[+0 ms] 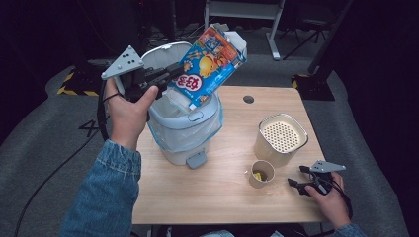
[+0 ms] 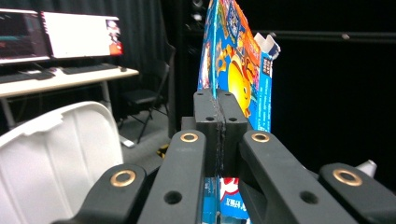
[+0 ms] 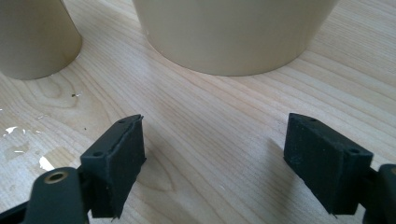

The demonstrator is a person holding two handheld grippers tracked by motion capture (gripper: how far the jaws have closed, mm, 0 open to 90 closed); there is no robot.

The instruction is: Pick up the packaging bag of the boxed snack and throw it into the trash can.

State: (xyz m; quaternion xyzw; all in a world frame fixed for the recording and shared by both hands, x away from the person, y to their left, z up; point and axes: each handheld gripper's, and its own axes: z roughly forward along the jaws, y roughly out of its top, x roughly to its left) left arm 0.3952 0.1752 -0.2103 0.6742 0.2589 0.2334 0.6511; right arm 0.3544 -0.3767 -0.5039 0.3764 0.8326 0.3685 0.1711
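Note:
A blue and orange printed carton [image 1: 210, 61] hangs tilted above the open white pedal bin [image 1: 183, 131], its top flaps torn open. My left gripper [image 1: 173, 75] is shut on the carton's lower edge. In the left gripper view the jaws [image 2: 219, 100] pinch the thin cardboard of the carton [image 2: 233, 70], and the bin's raised lid [image 2: 56, 154] is at lower left. My right gripper [image 1: 295, 183] rests low at the table's front right. It stands open with nothing between its fingers [image 3: 215, 149], only bare wood.
A small beige cup [image 1: 261, 174] with yellow scraps stands just left of the right gripper, with a larger beige container [image 1: 280, 138] with a perforated insert behind it. The bin, lined with a clear bag, sits on the wooden table [image 1: 197, 197]. Small white scraps [image 3: 18, 149] lie near the cup [image 3: 32, 37].

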